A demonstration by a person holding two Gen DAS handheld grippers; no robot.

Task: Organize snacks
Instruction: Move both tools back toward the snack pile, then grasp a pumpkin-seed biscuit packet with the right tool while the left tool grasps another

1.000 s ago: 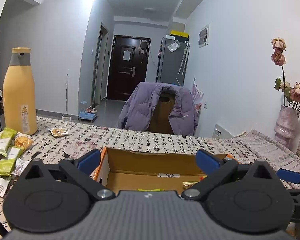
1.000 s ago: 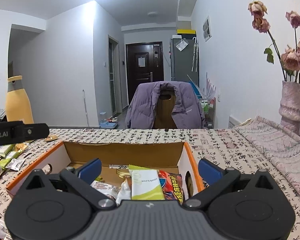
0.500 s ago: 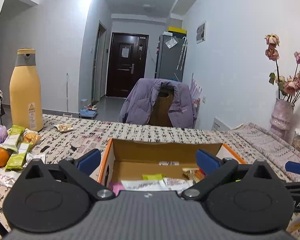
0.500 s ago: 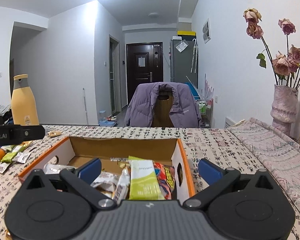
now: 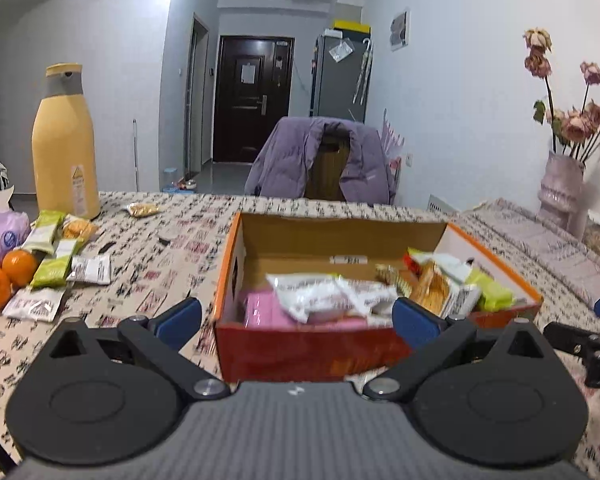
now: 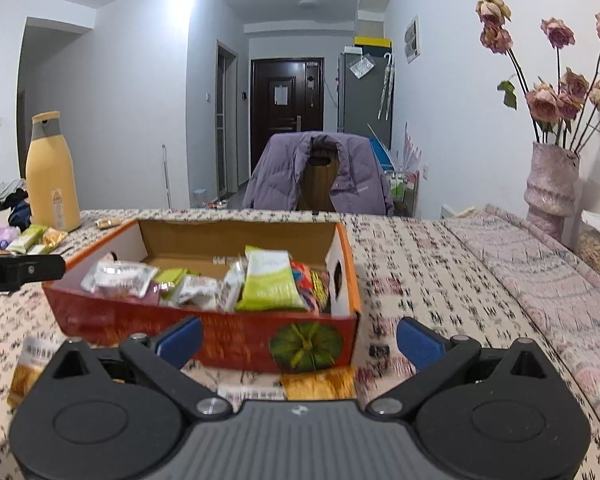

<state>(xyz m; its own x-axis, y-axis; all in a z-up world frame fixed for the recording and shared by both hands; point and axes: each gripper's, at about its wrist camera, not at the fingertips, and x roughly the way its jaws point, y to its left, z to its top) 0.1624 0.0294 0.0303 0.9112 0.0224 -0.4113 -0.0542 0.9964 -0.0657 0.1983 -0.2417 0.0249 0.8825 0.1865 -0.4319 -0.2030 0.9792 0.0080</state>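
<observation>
An orange cardboard box sits on the patterned tablecloth, holding several snack packets, among them a pink pack and a green-white packet. The box also shows in the right wrist view. My left gripper is open and empty in front of the box's near wall. My right gripper is open and empty, in front of the box's right end. More snack packets lie loose at the left. Two packets lie in front of the box.
A tall yellow bottle stands at the far left, with oranges and a purple bag near it. A pink vase of dried roses stands at the right. A chair with a purple jacket is behind the table.
Both grippers have drawn back and risen from the box, so its front wall and contents now show. Both stayed open and empty.
</observation>
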